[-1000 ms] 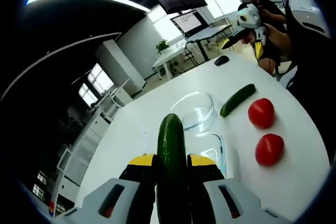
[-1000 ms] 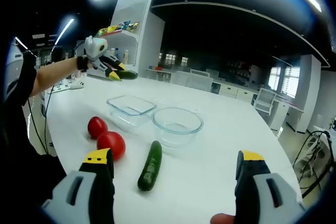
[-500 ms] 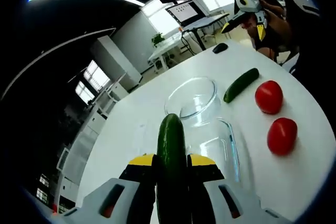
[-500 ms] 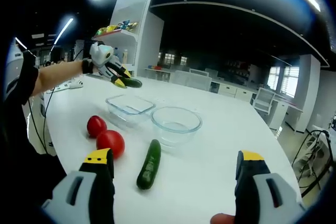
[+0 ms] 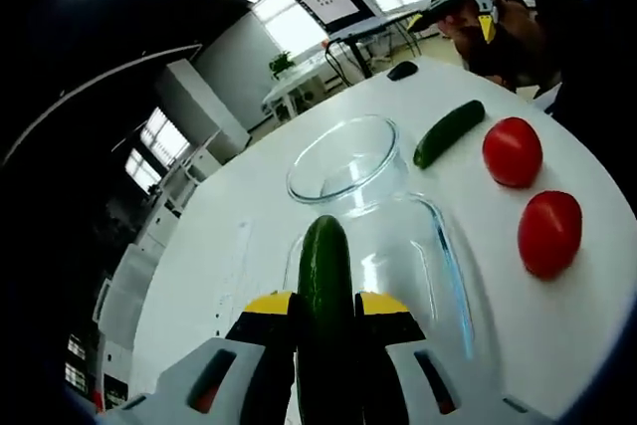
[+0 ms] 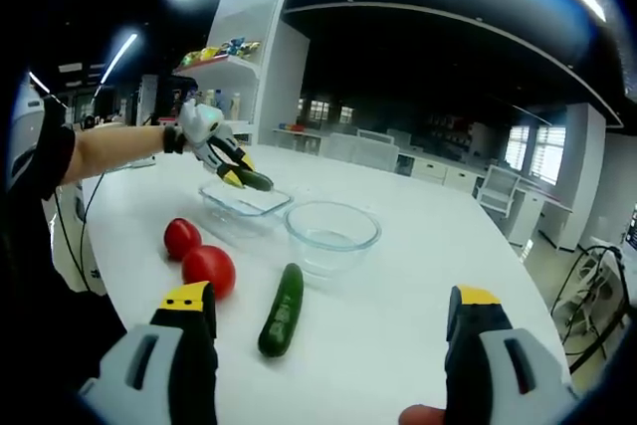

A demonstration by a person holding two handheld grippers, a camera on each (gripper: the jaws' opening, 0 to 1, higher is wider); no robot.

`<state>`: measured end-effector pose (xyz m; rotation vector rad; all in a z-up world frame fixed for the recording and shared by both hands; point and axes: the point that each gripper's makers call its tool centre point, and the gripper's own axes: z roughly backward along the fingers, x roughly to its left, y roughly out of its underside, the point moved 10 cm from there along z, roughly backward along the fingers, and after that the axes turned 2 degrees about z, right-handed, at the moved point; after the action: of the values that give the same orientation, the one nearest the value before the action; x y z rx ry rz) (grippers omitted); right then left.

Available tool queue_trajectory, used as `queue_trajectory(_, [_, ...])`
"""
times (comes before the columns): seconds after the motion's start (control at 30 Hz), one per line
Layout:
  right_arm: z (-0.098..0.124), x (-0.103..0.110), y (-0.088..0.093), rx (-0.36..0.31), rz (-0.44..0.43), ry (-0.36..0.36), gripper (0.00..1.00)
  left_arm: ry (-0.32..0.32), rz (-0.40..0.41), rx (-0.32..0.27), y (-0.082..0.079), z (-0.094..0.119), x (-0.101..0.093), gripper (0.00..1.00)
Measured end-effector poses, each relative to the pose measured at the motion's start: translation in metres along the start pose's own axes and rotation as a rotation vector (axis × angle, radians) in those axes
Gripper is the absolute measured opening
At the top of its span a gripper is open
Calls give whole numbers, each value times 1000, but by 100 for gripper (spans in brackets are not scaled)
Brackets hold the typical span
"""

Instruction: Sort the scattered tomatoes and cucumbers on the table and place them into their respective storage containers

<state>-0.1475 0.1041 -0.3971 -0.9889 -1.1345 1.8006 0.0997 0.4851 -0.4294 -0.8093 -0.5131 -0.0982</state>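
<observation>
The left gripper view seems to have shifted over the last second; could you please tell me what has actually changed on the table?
The left tool, shut on a cucumber, has come down toward the table and now hangs over the rectangular glass container. Nothing was let go. The round glass bowl, the two tomatoes and the second cucumber lie where they were; the right tool stays open and idle.

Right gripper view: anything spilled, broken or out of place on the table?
Nothing stands out. The two red tomatoes and the loose green cucumber lie intact on the white table, beside the unspilled round glass bowl and rectangular glass container.
</observation>
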Motion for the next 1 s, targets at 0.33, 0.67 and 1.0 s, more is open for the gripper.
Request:
queue_trajectory(0.33, [4,-2,0,4,3,10,92,20,-32,54,16,-20,-4,22])
queue_trajectory(0.67, [7,-1,-2,8,12,17,92,43,-30,69,18,-29,-11,22])
queue_trajectory(1.0, [8,1,-3,12,17,21,92,48,-26,68,21,-30,-10,22])
